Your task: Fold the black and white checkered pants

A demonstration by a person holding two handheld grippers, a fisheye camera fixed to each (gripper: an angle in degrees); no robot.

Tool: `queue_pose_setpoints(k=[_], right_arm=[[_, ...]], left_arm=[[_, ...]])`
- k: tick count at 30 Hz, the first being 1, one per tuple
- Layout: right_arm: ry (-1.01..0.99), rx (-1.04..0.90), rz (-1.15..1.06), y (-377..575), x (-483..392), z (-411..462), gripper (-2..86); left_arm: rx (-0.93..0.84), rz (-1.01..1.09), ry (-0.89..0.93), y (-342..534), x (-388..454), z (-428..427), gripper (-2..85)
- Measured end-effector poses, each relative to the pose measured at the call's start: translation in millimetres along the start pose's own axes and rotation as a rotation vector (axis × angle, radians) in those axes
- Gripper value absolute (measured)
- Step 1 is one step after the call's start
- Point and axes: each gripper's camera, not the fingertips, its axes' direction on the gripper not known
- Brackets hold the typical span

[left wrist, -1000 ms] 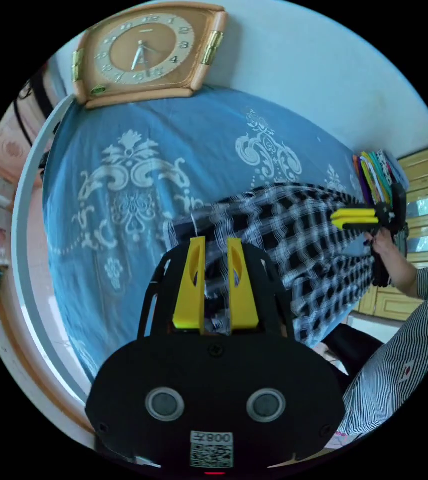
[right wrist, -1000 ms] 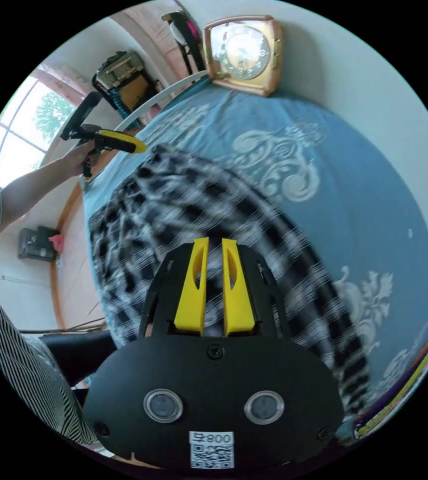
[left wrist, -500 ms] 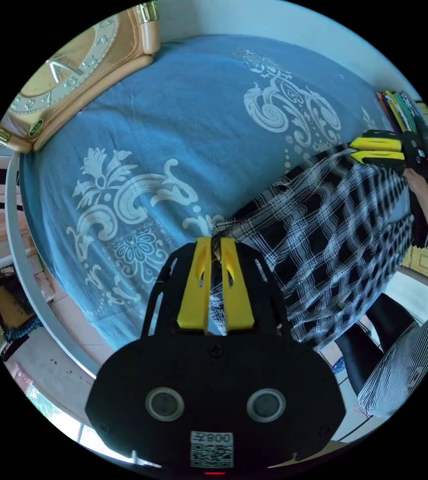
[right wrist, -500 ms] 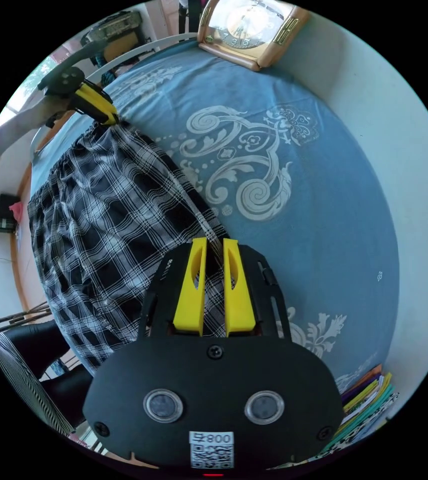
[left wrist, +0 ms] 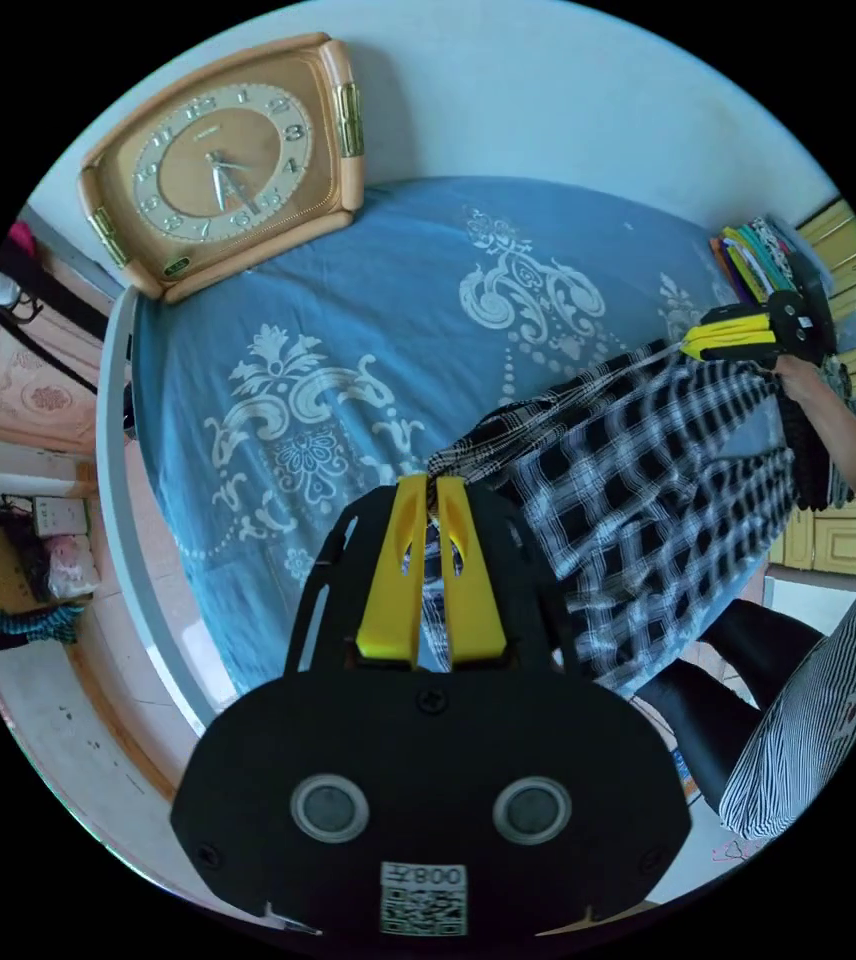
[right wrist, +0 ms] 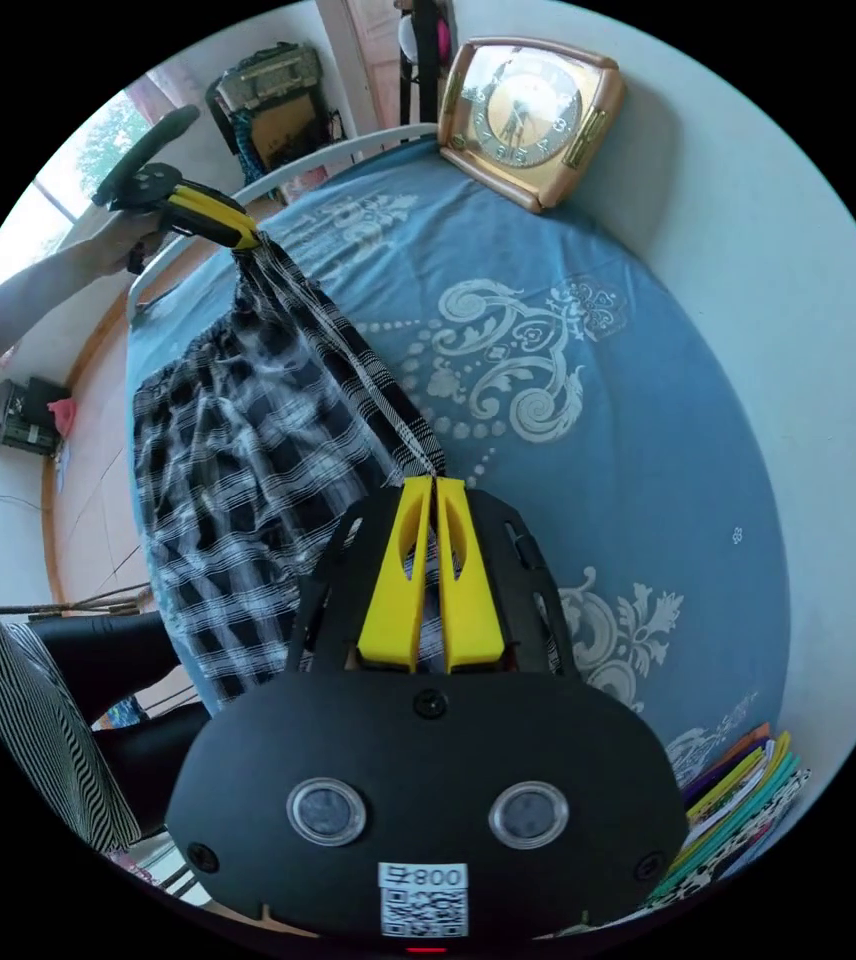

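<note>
Blue bedspread [left wrist: 368, 270] lay beyond our fingertips, taking checkered pants [left wrist: 638, 500]; pants hung between both grips, edge taut to spread flat; left gripper [left wrist: 432, 490] clamped one corner, right gripper [right wrist: 434, 488] clamped other

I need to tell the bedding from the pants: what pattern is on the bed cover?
Blue bed cover with white ornamental scrollwork, clearest in the right gripper view.

blue bedspread [left wrist: 428, 270], clock [left wrist: 223, 165], stacked books [right wrist: 748, 800]
</note>
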Motion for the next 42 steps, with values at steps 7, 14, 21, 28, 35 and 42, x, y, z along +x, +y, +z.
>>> queue_pose_setpoints(k=[7,14,21,28,35,42], right_arm=[[-0.106,-0.037,-0.072,36.8,-45.3,4.5,0.4],[-0.29,-0.161,-0.106,60.0,-74.6,55.5,0.3],[-0.377,-0.231,-0.131,79.1,-87.3,104.3,0.4],[-0.412,-0.278,-0.162,93.8,-85.1,155.4,0.5],[-0.412,-0.303,-0.13,108.6,-65.4,204.9,0.5],[-0.377,-0.287,-0.098,133.3,-41.0,256.7,0.8]], left_arm=[[-0.027,-0.01,0.04,53.4,32.4,4.9,1.7],[-0.198,-0.059,0.068,98.3,57.3,61.3,1.7],[-0.306,-0.096,0.094,123.5,77.4,122.4,1.8],[-0.355,-0.079,0.071,121.8,92.4,180.2,1.8],[-0.431,-0.053,0.046,118.3,110.1,245.5,1.8],[-0.498,-0.082,0.057,110.2,126.8,311.8,2.5]])
